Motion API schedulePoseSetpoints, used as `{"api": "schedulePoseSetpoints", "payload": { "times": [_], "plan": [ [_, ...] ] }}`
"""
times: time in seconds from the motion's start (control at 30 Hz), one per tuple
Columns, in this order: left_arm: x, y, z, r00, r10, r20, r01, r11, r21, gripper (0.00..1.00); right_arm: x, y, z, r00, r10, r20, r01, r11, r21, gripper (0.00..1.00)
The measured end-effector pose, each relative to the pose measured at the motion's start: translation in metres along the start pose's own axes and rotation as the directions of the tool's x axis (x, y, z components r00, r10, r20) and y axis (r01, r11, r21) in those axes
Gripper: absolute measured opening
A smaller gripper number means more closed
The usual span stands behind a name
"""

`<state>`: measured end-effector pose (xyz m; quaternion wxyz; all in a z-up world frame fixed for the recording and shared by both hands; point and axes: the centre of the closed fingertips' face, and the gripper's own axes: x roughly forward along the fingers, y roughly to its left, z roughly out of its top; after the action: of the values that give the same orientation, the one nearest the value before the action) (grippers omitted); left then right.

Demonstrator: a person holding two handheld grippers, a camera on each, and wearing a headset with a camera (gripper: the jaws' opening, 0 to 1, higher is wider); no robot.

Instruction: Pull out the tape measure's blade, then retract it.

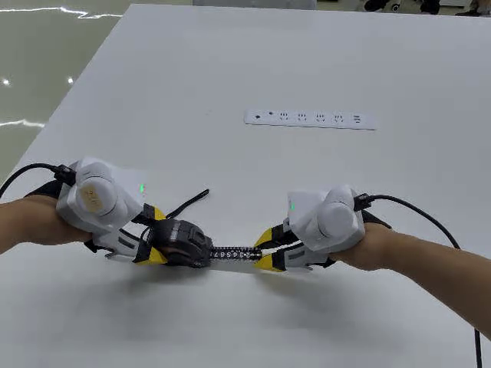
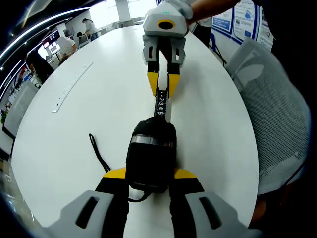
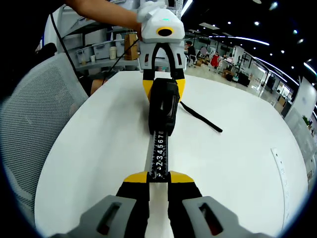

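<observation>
Nearest us, our left gripper (image 1: 156, 235) is clamped around the black tape measure (image 1: 182, 241) low over the white table (image 1: 268, 69). Our right gripper (image 1: 266, 250) pinches the end of its blade (image 1: 234, 252), with a short numbered stretch drawn out between them. Just behind, the black strap (image 1: 188, 203) trails on the table, and a power strip (image 1: 311, 118) lies well beyond.
</observation>
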<state>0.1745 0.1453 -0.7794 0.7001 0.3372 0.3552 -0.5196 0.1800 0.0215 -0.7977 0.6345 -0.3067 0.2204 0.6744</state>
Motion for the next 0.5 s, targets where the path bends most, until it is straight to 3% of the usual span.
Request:
{"api": "schedulePoseSetpoints", "payload": {
  "times": [0.5],
  "plan": [
    [-0.0006, 0.0007, -0.0004, 1.0000, 0.004, 0.005, -0.004, 1.000, -0.003, 0.26, -0.0028, -0.0011, -0.0027, 1.0000, -0.002, -0.005, 0.002, 1.000, -0.001, 0.12]
  ]
}}
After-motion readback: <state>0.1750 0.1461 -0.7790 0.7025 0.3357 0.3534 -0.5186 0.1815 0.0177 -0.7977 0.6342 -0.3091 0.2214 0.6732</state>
